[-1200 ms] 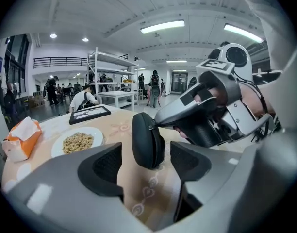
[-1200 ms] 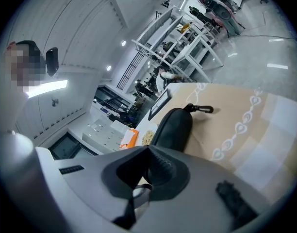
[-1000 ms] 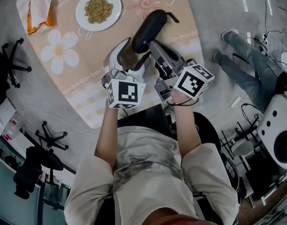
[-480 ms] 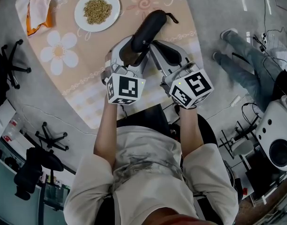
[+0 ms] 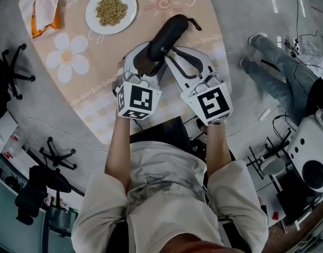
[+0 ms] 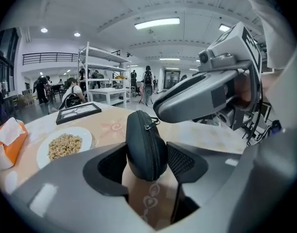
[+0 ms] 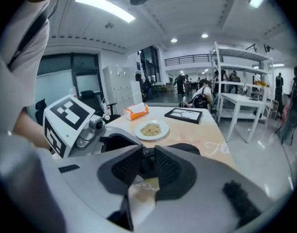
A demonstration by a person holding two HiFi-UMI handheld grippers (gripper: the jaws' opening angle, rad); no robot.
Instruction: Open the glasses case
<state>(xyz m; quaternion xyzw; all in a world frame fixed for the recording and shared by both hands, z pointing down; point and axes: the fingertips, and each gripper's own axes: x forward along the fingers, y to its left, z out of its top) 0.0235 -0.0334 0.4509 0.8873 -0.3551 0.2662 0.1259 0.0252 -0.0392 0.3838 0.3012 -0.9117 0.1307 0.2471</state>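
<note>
The black zippered glasses case (image 5: pixel 169 28) lies slanted on the flowered tablecloth (image 5: pixel 98 88). My left gripper (image 5: pixel 146 62) holds the case's near end. In the left gripper view the case (image 6: pixel 146 140) stands on edge between the pads, zipper seam facing me; the jaws have just been closing and both pads touch it. My right gripper (image 5: pixel 171 49) sits just right of the case with its tips at the case's side. In the right gripper view its pads (image 7: pixel 168 166) stand a narrow gap apart around the gripper's middle (image 7: pixel 148 160). The dark case (image 7: pixel 185 147) lies just beyond them, nothing clearly pinched.
A white plate of grains (image 5: pixel 111 10) and an orange-and-white packet (image 5: pixel 44 12) lie at the table's far side. A black picture frame (image 6: pixel 80 111) lies farther back. Office chairs (image 5: pixel 11 70) stand on the floor at left, and a person's legs (image 5: pixel 272 67) are at right.
The right gripper has rolled so its marker cube faces up and has shifted slightly beside the case. The left gripper's jaws have narrowed onto the case's near end.
</note>
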